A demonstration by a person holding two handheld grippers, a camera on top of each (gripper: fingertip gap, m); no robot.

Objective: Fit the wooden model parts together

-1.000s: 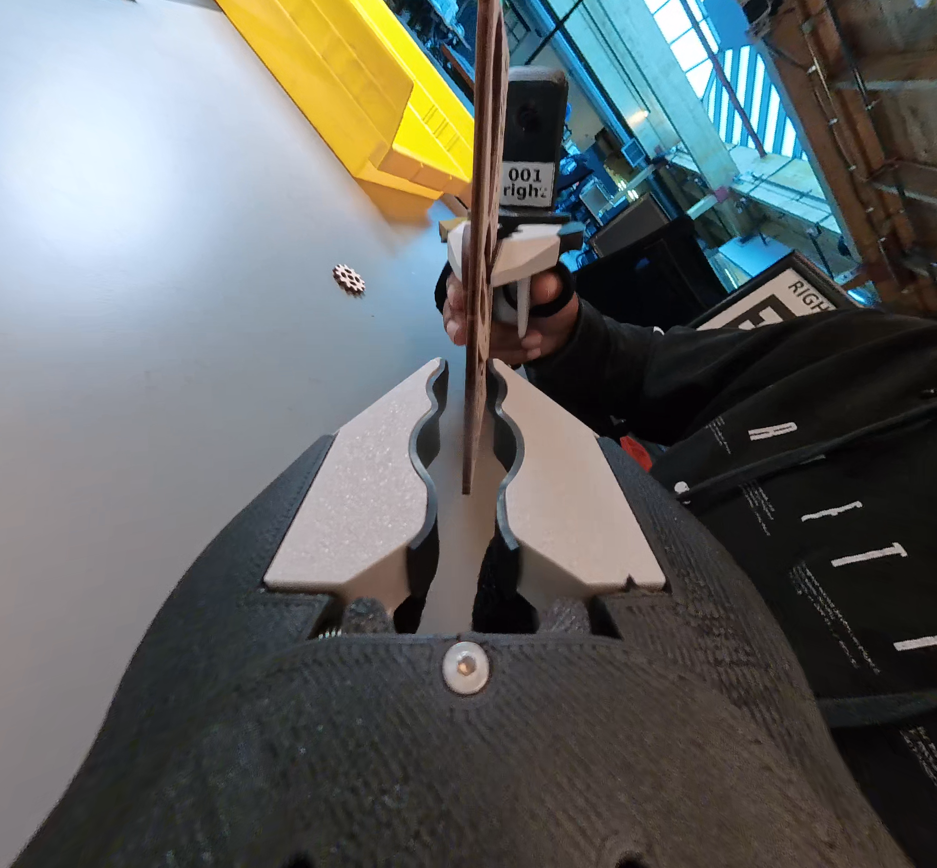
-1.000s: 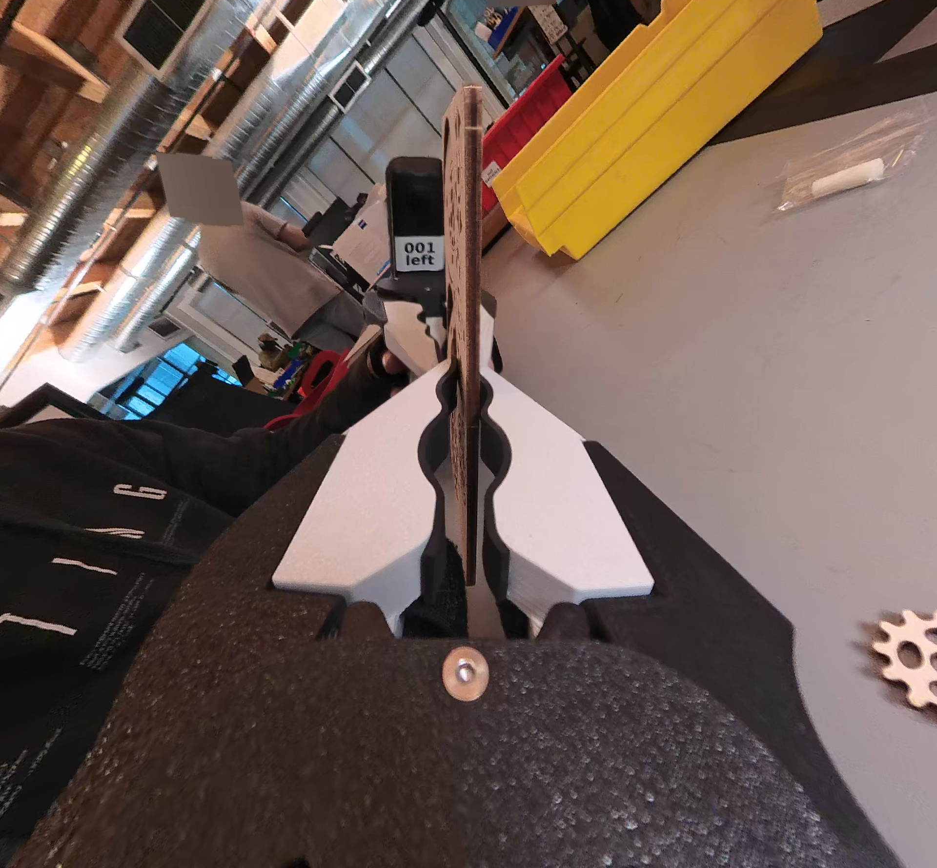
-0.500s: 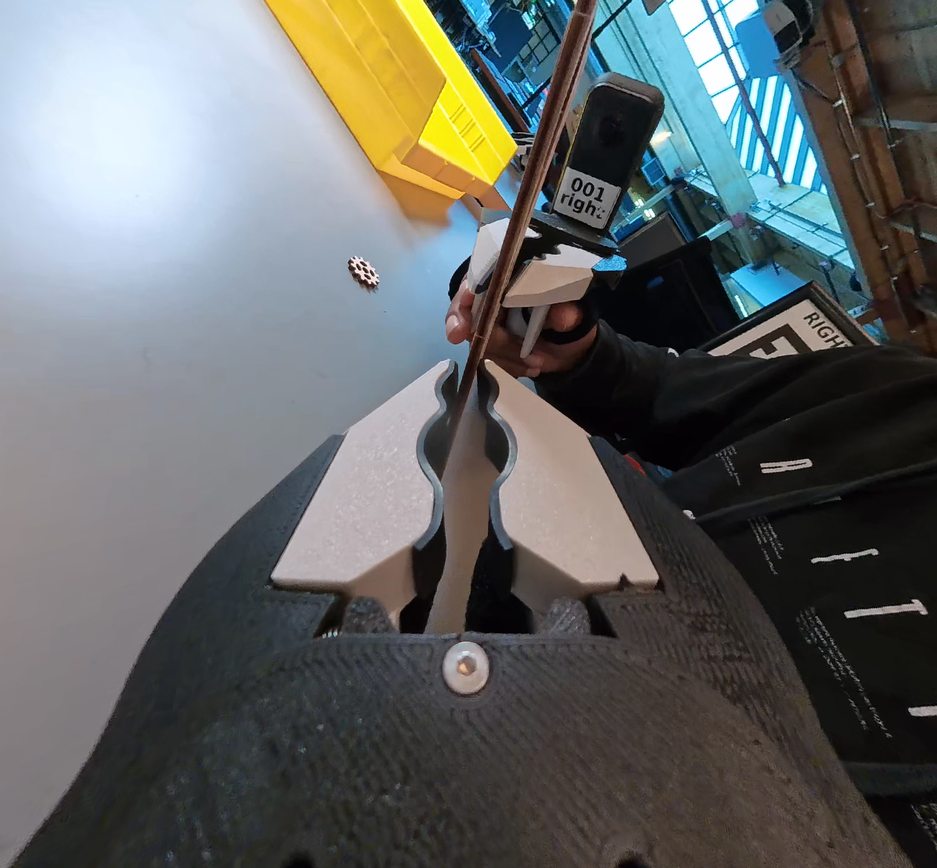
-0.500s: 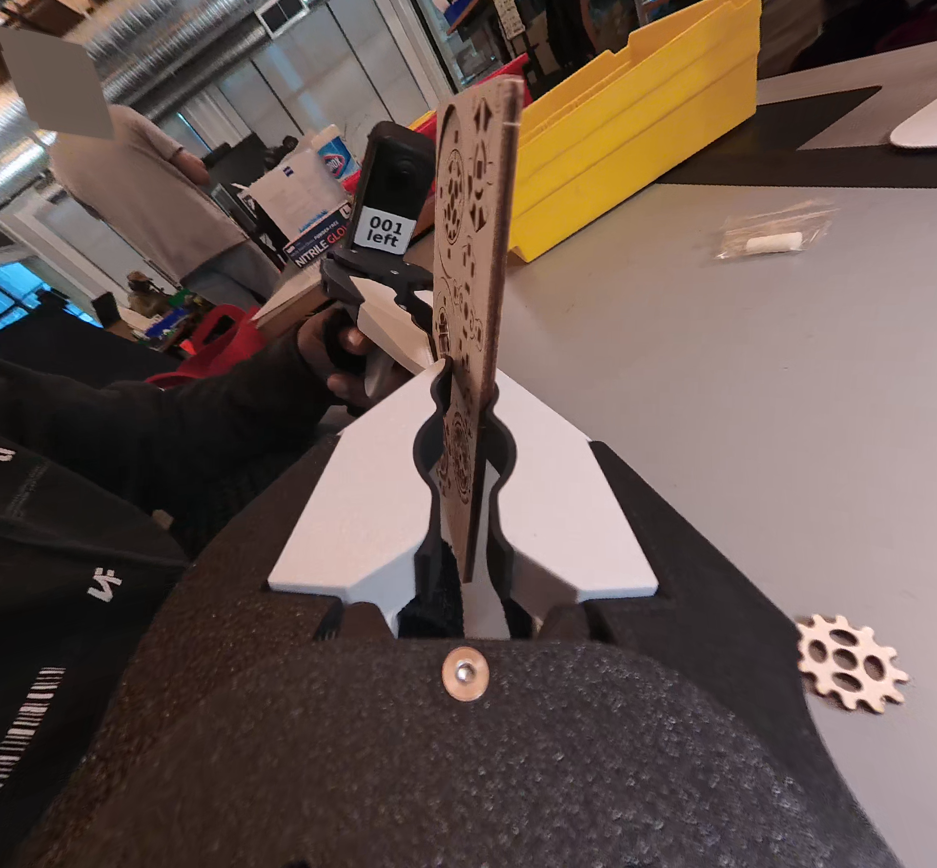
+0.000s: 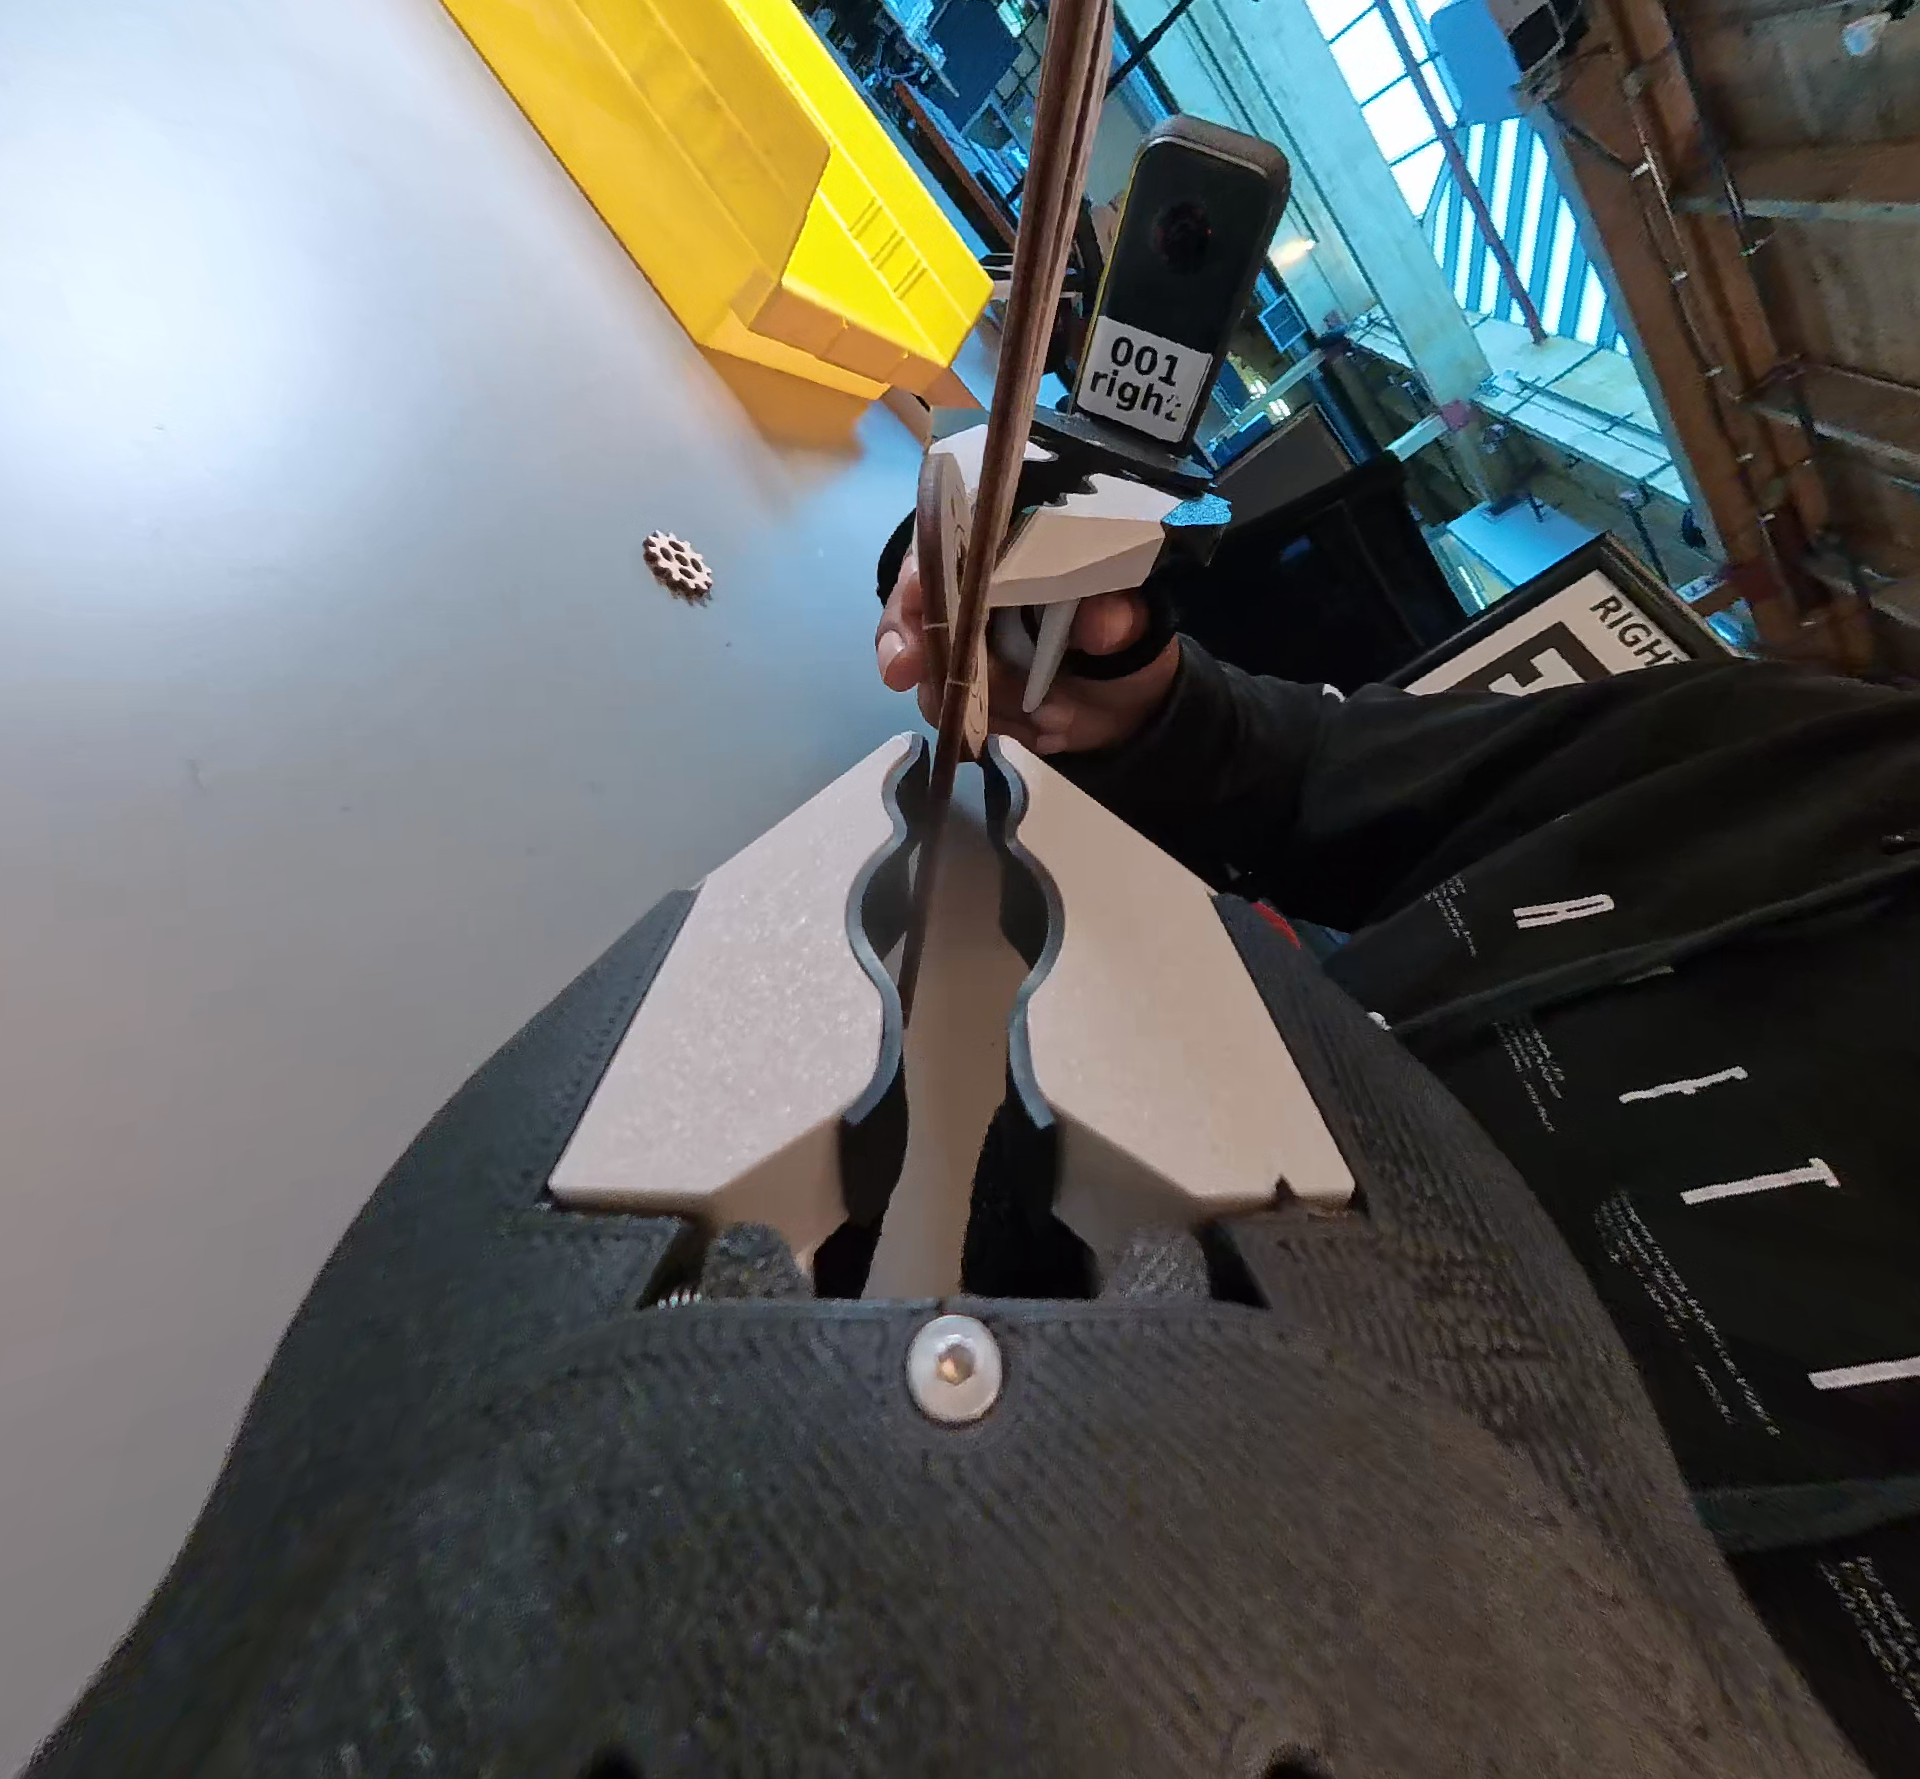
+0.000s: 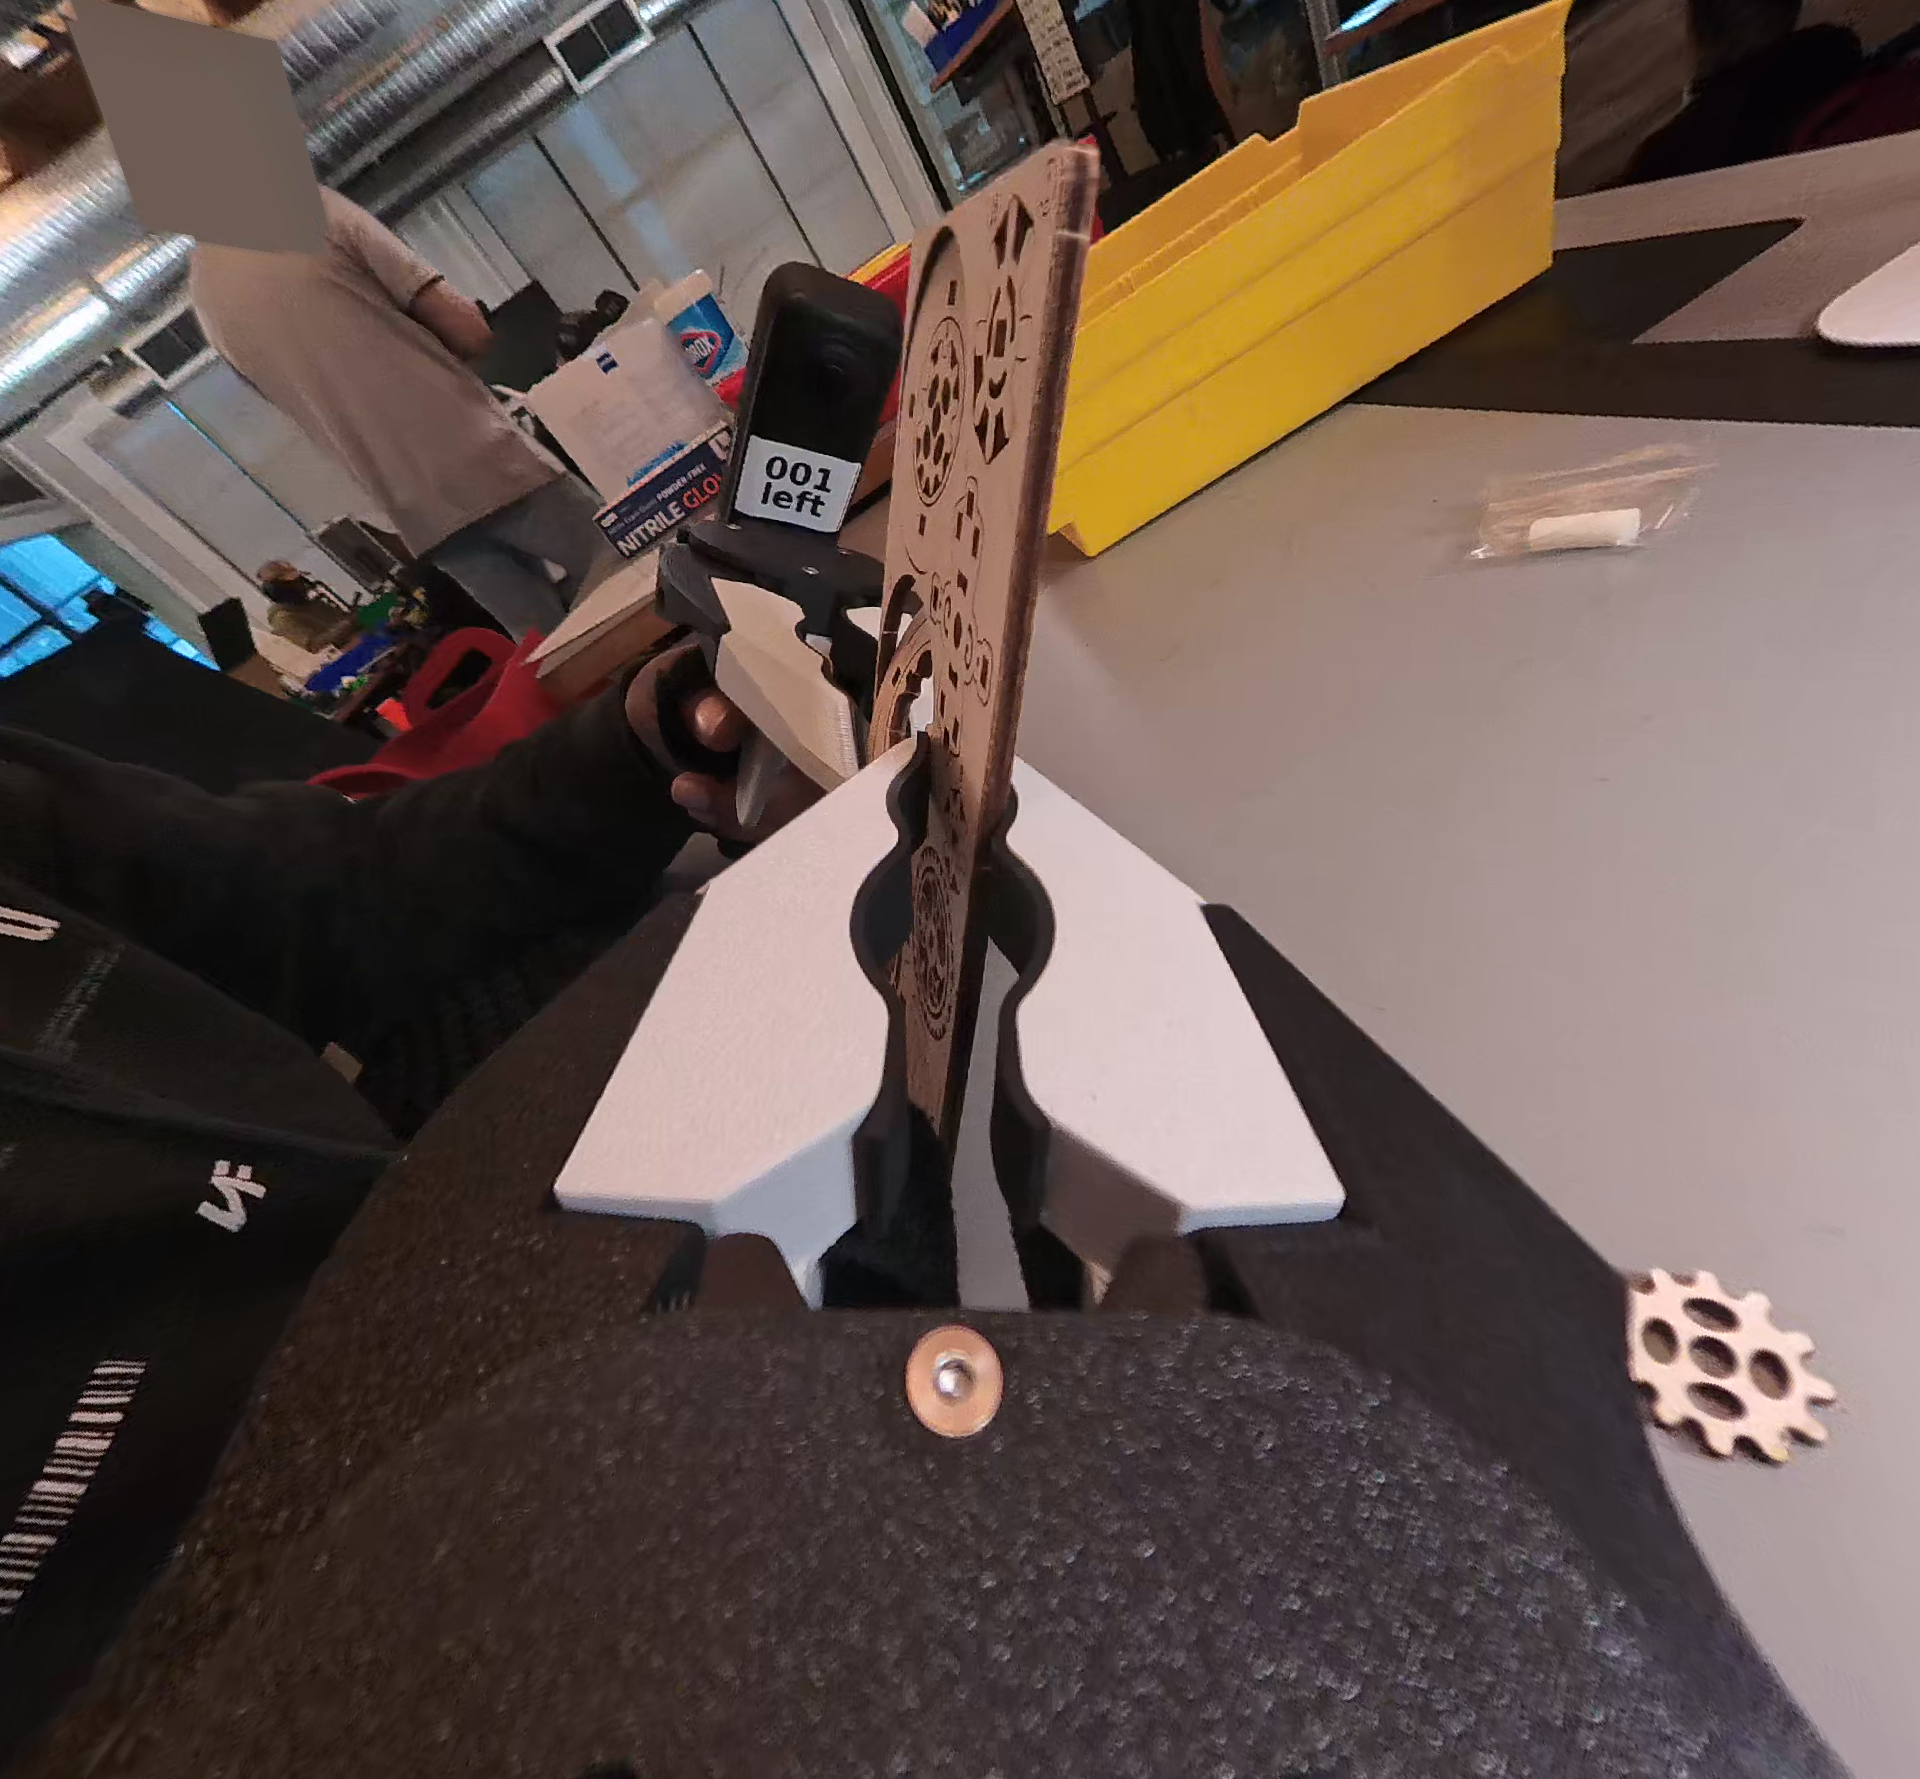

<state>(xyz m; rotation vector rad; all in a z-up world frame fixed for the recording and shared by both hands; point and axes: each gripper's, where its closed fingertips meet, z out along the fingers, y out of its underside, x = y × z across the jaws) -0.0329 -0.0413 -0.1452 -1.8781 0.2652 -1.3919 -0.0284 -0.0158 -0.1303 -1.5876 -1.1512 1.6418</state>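
Wooden sheet (image 6: 971, 524) upright above grey table (image 6: 1403, 794), clamped at opposite edges by left gripper (image 5: 951, 763) and right gripper (image 6: 961, 779). Loose wooden gear (image 6: 1725, 1366) flat on table. Yellow bin (image 6: 1309, 275) behind; contents hidden.

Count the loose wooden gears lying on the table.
1. A single wooden gear lies flat on the grey table, beside the right gripper; others may be hidden behind the grippers or the wooden sheet.
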